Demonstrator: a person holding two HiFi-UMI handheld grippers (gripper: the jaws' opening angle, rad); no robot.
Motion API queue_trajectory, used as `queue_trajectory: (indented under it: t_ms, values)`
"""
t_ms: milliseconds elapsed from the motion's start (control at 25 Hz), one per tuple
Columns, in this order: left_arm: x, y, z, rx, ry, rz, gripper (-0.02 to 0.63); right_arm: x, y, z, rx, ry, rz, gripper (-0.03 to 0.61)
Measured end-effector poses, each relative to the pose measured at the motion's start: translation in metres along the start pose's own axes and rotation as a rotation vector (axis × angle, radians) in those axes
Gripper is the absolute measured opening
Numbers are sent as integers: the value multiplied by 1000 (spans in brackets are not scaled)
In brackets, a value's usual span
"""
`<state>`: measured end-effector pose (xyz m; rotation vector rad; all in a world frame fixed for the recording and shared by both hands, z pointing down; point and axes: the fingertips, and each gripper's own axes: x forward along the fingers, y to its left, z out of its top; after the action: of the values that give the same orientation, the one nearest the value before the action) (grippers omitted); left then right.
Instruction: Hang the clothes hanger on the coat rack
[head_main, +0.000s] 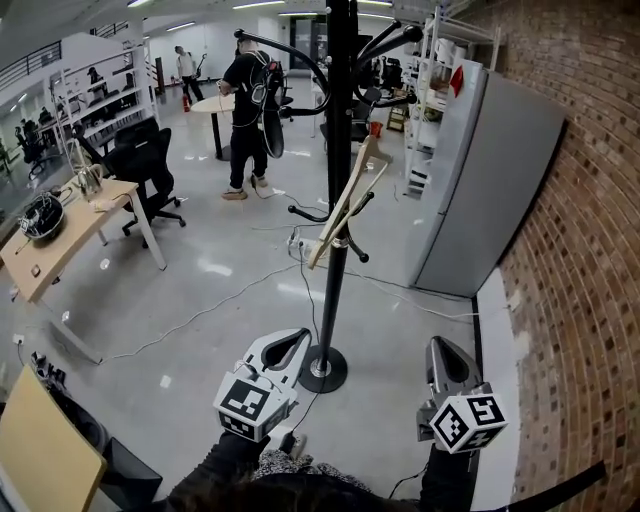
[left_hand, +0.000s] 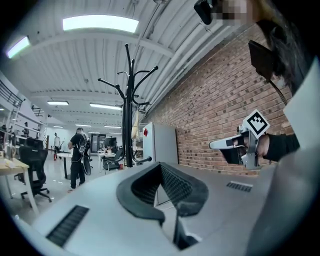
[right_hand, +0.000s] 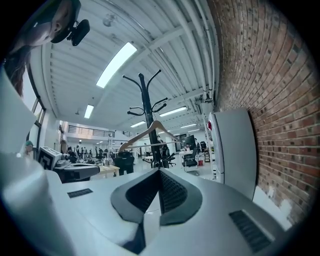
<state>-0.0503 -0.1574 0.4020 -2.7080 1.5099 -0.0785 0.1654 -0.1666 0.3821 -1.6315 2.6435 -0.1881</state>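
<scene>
Two grippers were noted, each with its jaws pressed together and nothing between them: the left gripper (head_main: 288, 347) and the right gripper (head_main: 447, 352) sat low on either side of the coat rack (head_main: 340, 100) base. The wooden clothes hanger (head_main: 346, 203) hung tilted at the rack's lower hooks, well apart from both sets of fingers and above them

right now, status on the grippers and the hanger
Left hand-held gripper shut, empty. Right hand-held gripper shut, empty. Hanger on rack, lower hook. Nothing in the way.
</scene>
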Motion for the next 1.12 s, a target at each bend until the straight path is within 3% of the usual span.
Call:
queue_trajectory:
  t_ms: [360, 1120]
  values:
    - [-11, -2, -1, -6, 0, 12, 8, -5, 14, 2, -77, -9, 13, 9]
    - [-11, -8, -12, -12, 30, 0, 8, -7, 11, -10, -63, 12, -2, 8]
